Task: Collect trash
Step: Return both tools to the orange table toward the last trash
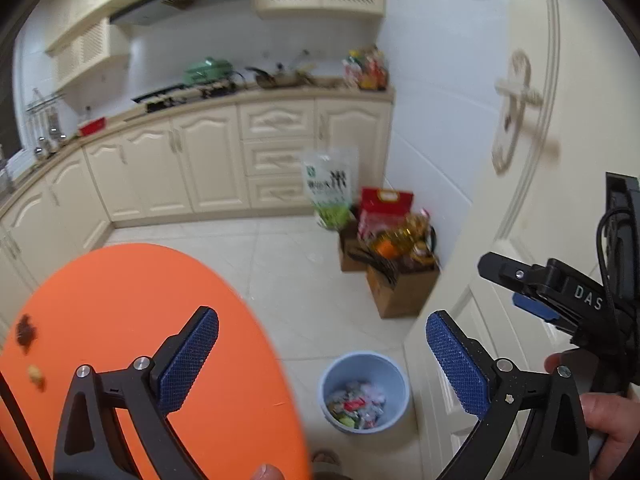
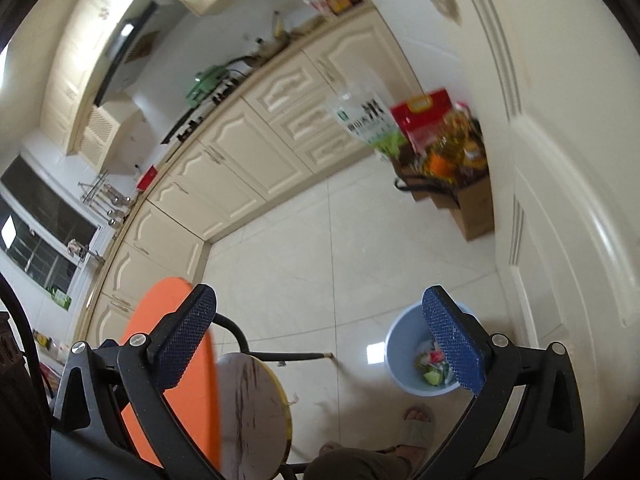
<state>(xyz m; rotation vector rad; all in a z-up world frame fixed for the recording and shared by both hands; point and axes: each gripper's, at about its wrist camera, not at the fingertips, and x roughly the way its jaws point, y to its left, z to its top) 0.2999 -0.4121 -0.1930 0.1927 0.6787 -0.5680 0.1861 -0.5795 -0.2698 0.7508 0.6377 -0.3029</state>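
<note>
A light blue trash bin (image 1: 364, 392) stands on the floor beside the door, with several colourful wrappers in it. The right wrist view shows the same bin (image 2: 404, 360) partly behind a blue pad. My left gripper (image 1: 322, 340) is open and empty, raised over the edge of the orange table (image 1: 132, 320). A dark scrap (image 1: 25, 333) and a pale scrap (image 1: 36, 376) lie at the table's left edge. My right gripper (image 2: 320, 328) is open and empty above the floor; it also shows at the right of the left wrist view (image 1: 532, 292).
Cream cabinets (image 1: 208, 160) run along the back. Cardboard boxes (image 1: 400, 284) of groceries and a rice bag (image 1: 332, 184) stand by the wall. A cream door (image 1: 520, 160) is on the right. A round stool (image 2: 256, 408) is beside the table (image 2: 172, 360). A person's sandalled foot (image 2: 416, 424) is near the bin.
</note>
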